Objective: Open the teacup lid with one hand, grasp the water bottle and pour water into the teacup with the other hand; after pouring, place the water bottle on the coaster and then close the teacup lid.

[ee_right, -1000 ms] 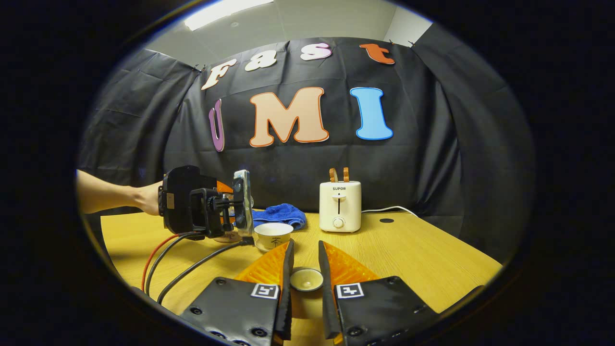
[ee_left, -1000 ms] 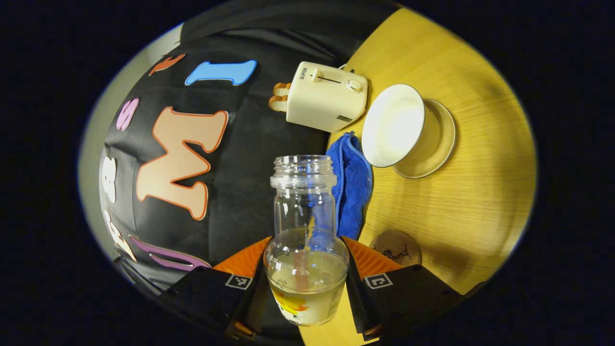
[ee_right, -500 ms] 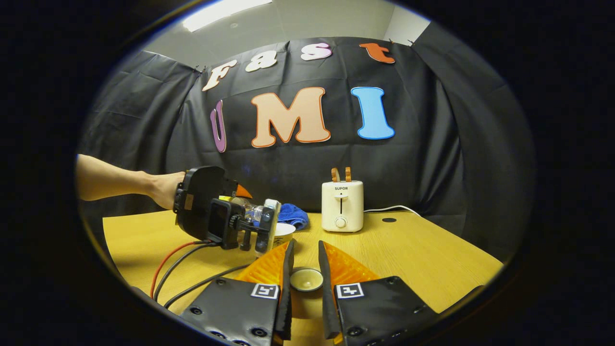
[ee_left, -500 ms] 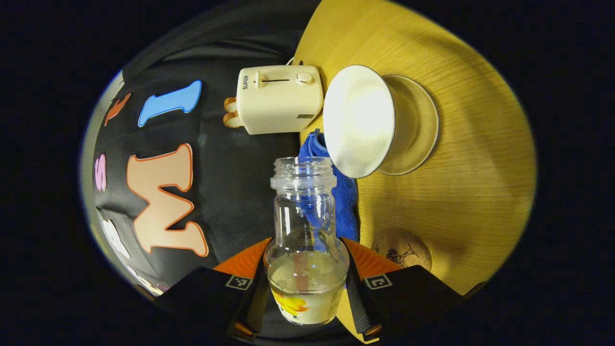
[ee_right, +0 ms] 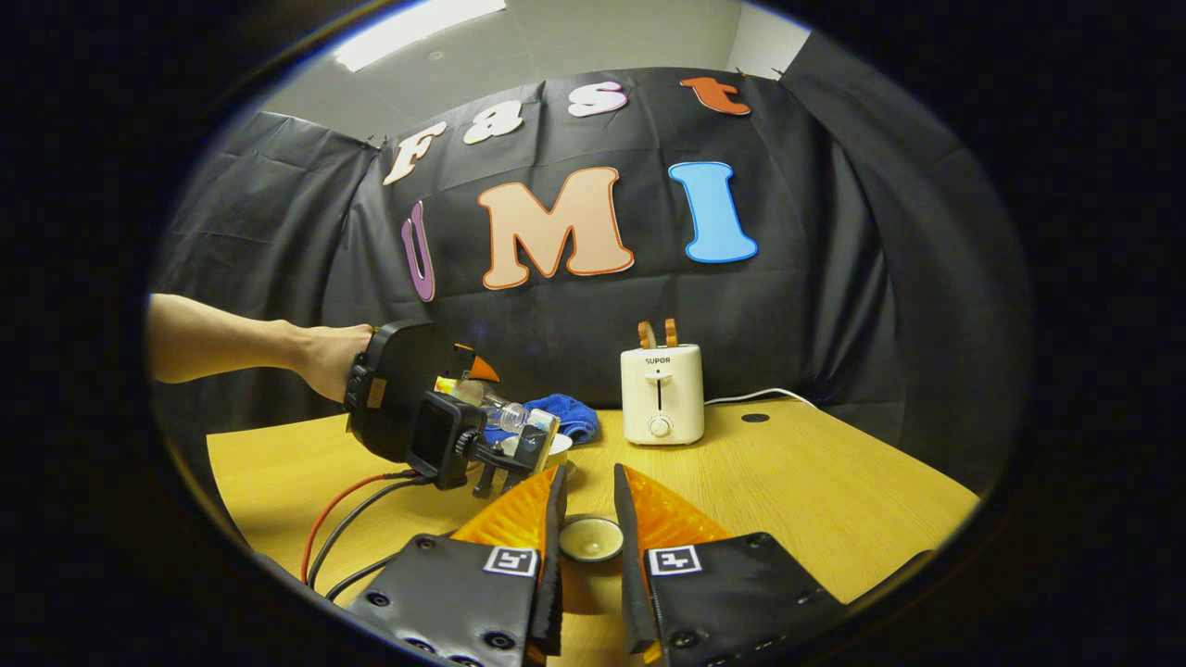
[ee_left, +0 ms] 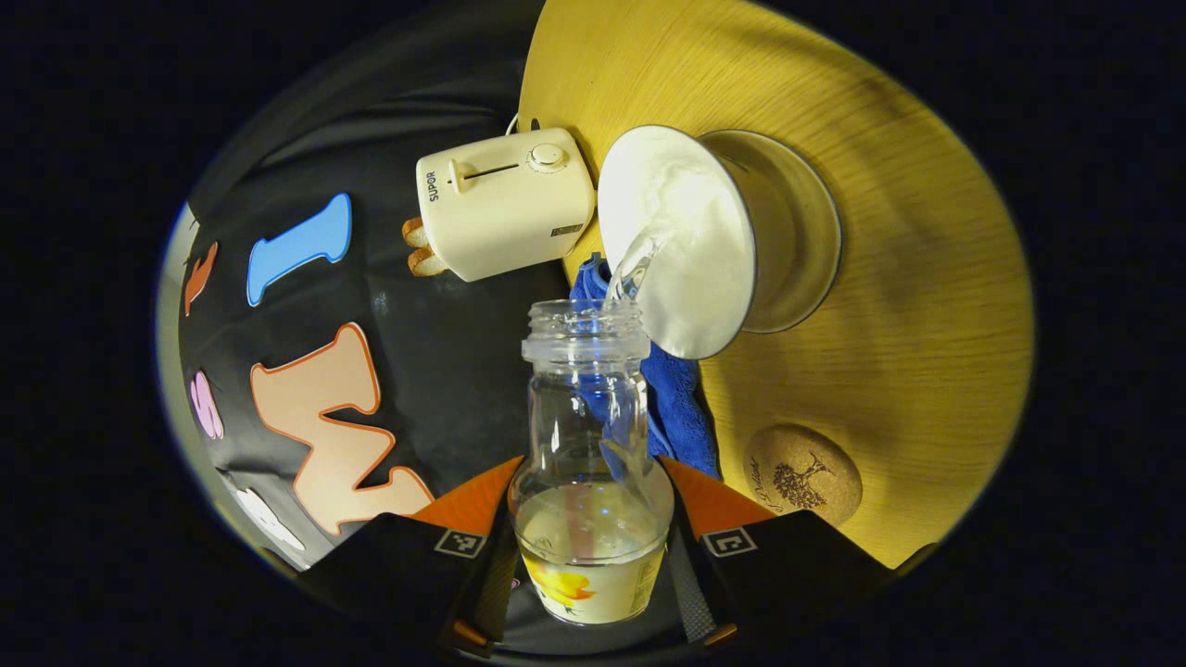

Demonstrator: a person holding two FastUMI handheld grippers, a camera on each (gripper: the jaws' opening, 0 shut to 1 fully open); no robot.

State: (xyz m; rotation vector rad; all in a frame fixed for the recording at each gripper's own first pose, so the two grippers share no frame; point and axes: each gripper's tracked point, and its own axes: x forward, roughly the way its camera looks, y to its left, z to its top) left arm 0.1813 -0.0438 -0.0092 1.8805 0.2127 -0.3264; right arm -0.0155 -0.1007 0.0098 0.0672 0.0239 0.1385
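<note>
Your left gripper (ee_left: 588, 519) clamps the water bottle (ee_left: 590, 445), stream entering the teacup (ee_left: 681, 236); tilt gently; right gripper (ee_right: 586, 519) pinches the lid (ee_right: 589, 538); hold level.

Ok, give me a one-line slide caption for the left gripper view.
Left claw tips the water bottle, pouring a stream into the open teacup beside the toaster.

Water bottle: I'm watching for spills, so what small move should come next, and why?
Probably hold the tilt steady. The left hand-held gripper clamps the water bottle; a stream leaves its mouth into the open teacup, and water remains in the bottle.
</note>
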